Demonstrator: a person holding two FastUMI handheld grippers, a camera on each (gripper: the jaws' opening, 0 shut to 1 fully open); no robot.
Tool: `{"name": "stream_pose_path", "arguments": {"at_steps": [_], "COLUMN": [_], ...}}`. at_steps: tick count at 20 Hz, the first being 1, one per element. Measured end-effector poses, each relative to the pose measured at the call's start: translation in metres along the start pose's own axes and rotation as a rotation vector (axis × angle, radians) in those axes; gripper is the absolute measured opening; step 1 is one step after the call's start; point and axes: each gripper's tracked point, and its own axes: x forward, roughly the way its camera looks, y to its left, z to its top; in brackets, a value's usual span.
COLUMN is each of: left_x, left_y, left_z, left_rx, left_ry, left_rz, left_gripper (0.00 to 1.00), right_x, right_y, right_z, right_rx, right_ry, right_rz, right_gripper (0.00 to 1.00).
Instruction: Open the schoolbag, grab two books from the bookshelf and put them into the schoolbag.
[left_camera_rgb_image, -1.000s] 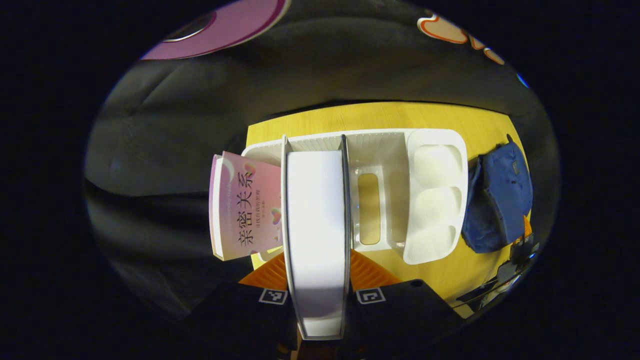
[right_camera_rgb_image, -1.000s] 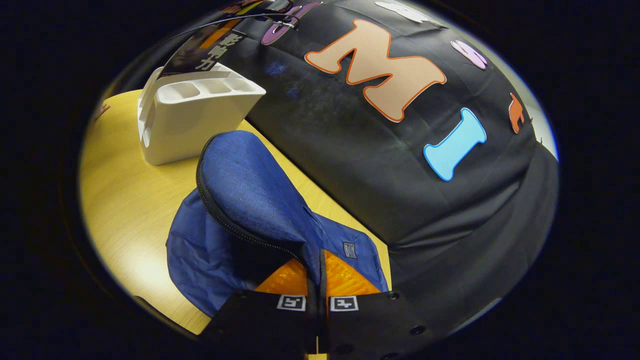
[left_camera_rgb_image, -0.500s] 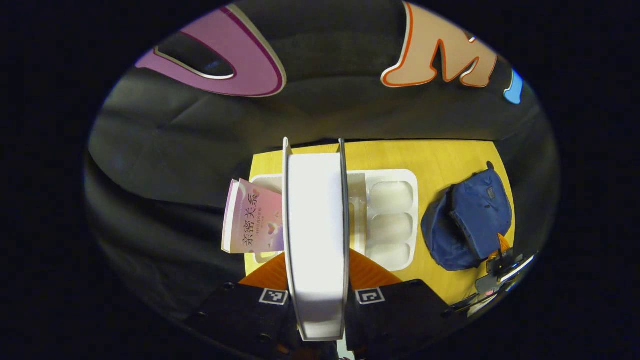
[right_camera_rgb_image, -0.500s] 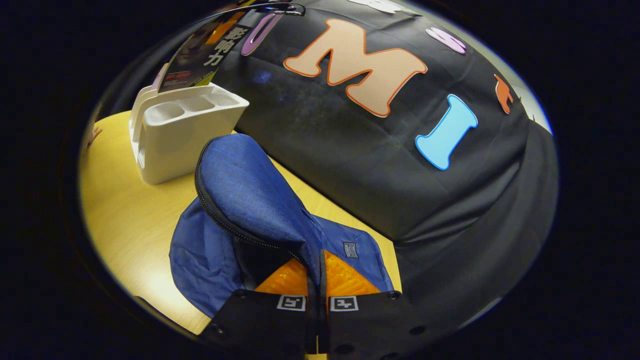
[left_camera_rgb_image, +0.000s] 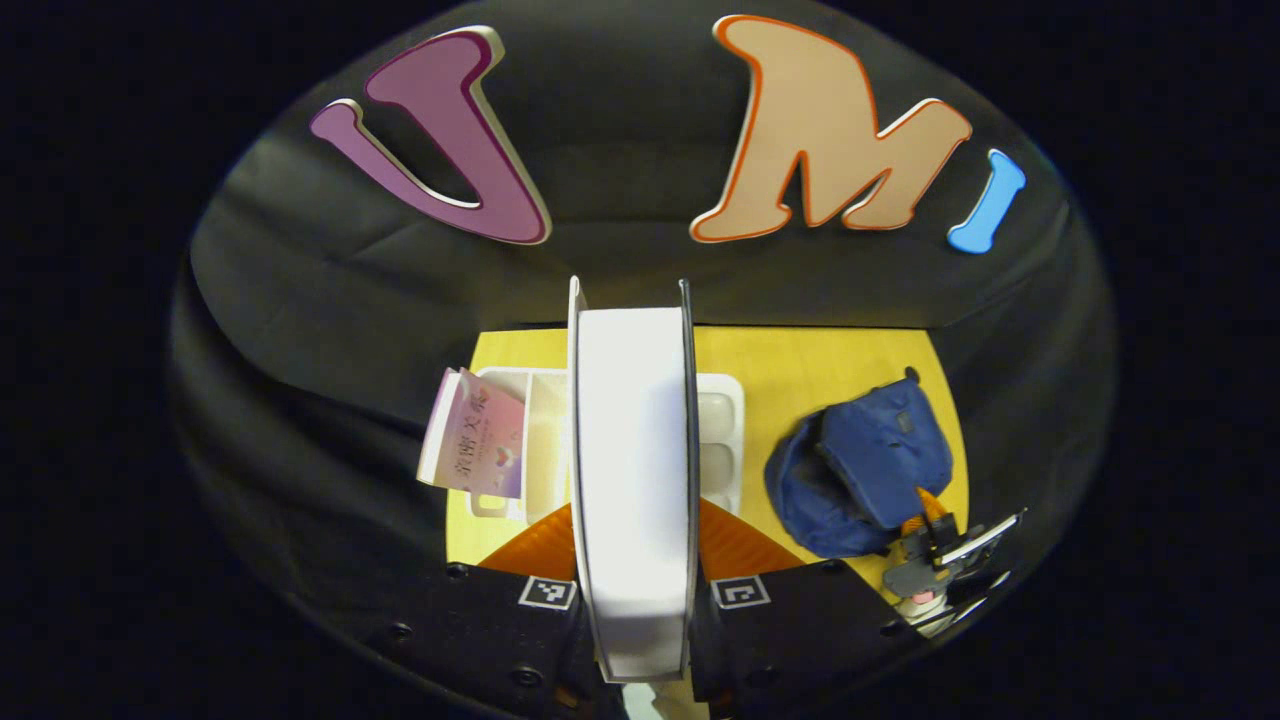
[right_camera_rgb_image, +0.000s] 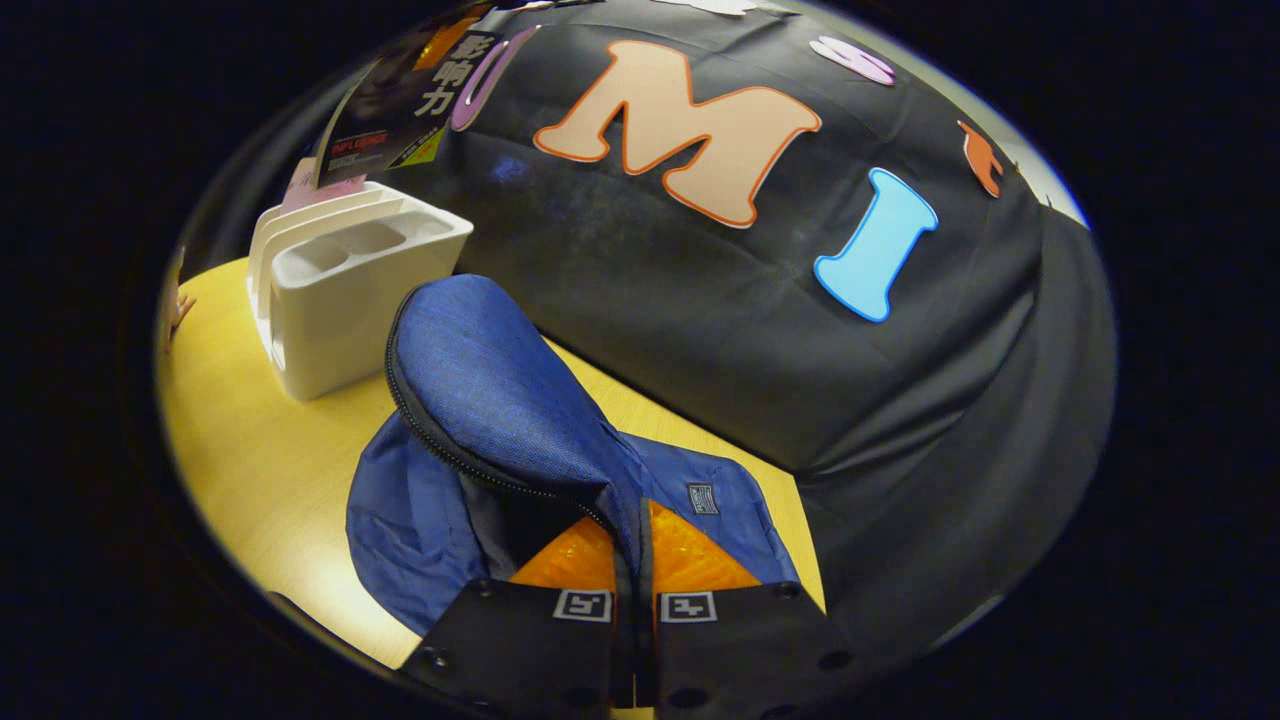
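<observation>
Left tool (left_camera_rgb_image: 632, 560) grasps a white-edged book (left_camera_rgb_image: 632, 470) at frame centre, clear above the bookshelf (left_camera_rgb_image: 722, 430). Right tool (right_camera_rgb_image: 636, 590) stays... pinches the schoolbag (right_camera_rgb_image: 480, 400) flap at lower centre, holding its mouth open, likely so the book can drop in.

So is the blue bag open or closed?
Open. The right gripper pinches the schoolbag flap and holds it up, the zipper edge parted and the dark inside showing underneath.
</observation>
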Motion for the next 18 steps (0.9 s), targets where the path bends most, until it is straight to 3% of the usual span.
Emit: {"name": "stream_pose_path", "arguments": {"at_steps": [3,7,18], "left_x": [-0.008,0.0,0.088], "left_y": [-0.044,-0.081,-0.181], "left_z": [-0.01,-0.037,-0.113], "left_rx": [-0.082,-0.15,-0.232], "left_ry": [-0.027,-0.057,-0.033], "left_rz": [-0.137,-0.265,-0.462], "left_gripper": [0.34,0.34,0.34], "right_x": [0.0,-0.003,-0.004], "right_y": [-0.007,-0.011,-0.018], "right_z": [0.003,0.006,0.009], "right_rx": [0.071,0.12,0.182], "right_ry": [0.002,-0.002,-0.016], "right_rz": [-0.003,-0.006,-0.015], "right_gripper": [0.04,0.04,0.04]}}
